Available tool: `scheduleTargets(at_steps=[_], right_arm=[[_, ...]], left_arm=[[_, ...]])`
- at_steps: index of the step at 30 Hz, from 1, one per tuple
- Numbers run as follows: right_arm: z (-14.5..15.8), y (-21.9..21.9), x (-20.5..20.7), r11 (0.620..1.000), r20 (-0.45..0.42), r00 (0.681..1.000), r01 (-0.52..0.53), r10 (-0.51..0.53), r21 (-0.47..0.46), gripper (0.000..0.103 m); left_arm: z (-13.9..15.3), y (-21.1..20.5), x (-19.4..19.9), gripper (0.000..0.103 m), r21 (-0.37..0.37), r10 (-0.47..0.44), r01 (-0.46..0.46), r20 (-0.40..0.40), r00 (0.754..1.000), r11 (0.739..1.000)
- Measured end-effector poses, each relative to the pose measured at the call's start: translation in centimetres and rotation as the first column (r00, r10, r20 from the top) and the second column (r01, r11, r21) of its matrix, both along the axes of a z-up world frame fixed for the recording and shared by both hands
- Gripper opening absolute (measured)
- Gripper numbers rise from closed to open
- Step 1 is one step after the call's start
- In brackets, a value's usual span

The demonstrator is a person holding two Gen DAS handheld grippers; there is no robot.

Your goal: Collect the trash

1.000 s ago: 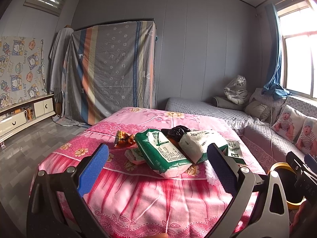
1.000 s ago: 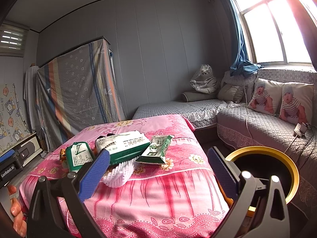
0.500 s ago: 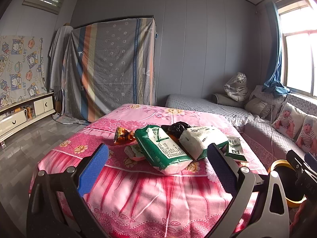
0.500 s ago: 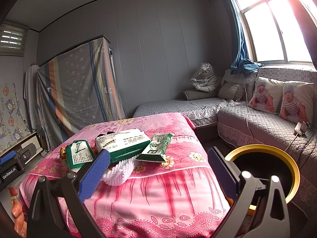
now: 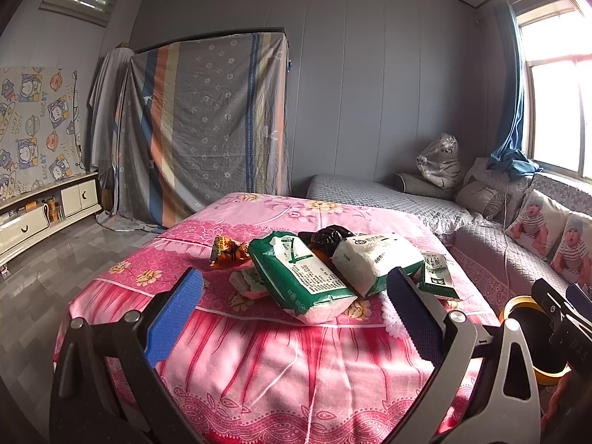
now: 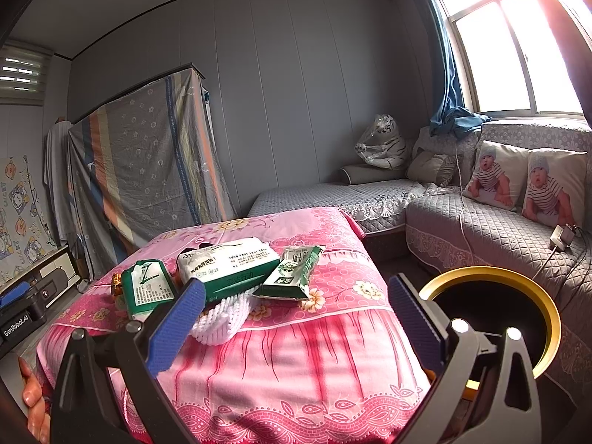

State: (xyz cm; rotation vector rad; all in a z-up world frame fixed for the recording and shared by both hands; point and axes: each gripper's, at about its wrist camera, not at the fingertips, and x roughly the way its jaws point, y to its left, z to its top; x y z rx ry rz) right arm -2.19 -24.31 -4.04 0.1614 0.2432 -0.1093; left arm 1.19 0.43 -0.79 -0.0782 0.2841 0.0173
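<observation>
**A:** Where does the trash lie from the tools?

**B:** Ahead of both, heaped on the pink-covered table [image 6: 296, 362]. The right gripper [image 6: 296, 318] is spread wide with nothing between its blue pads, and the left gripper [image 5: 294, 318] is the same, empty and parted. Neither touches anything.

**A:** Which one is nearer the bin?

**B:** The right. The gold-rimmed bin [image 6: 551, 318] stands just beside the table on that side, close under the right tool. Nearest its fingers lies the white foam net [image 6: 222, 318], at the table's front edge, long axis running left-down to right-up. Behind it sits the small green pack [image 6: 292, 273], pointing away toward the far wall.

**A:** And the left tool?

**B:** It faces the big green-and-white pack [image 5: 303, 277], which lies slantwise, its near end overhanging toward the gripper. Beside that is the white tissue pack [image 5: 373, 259].

**A:** What does one view give that the other lacks?

**B:** The left view shows an orange wrapper [image 5: 227, 253] and a black crumpled bag [image 5: 327, 236], probably plastic film, mostly hidden from the right. The right view alone shows the bin's open mouth.
</observation>
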Motion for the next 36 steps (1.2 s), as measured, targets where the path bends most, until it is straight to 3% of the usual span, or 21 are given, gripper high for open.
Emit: scheduleTargets(at_steps=[20,31,36], right_arm=[[0.0,-0.1,0.0,1.000,-0.002,1.000,0.002,-0.002,0.003,0.096],[-0.1,-1.3,0.0,0.999,0.027,0.999,0.015,-0.016,0.048,0.096],[1.2,-1.3,1.9,0.997,-0.004,0.998,-0.066,0.066,-0.041,0.096]], left_arm=[[-0.3,-0.1,-0.1,0.095,-0.005,-0.003,0.003,-0.003,1.000,1.000],[-0.5,0.4,0.1,0.095,-0.021,-0.007,0.007,-0.019,1.000,1.000],[-1.1,0.6,0.6,0.095,-0.051,-0.063,0.061,-0.043,0.997,0.997]])
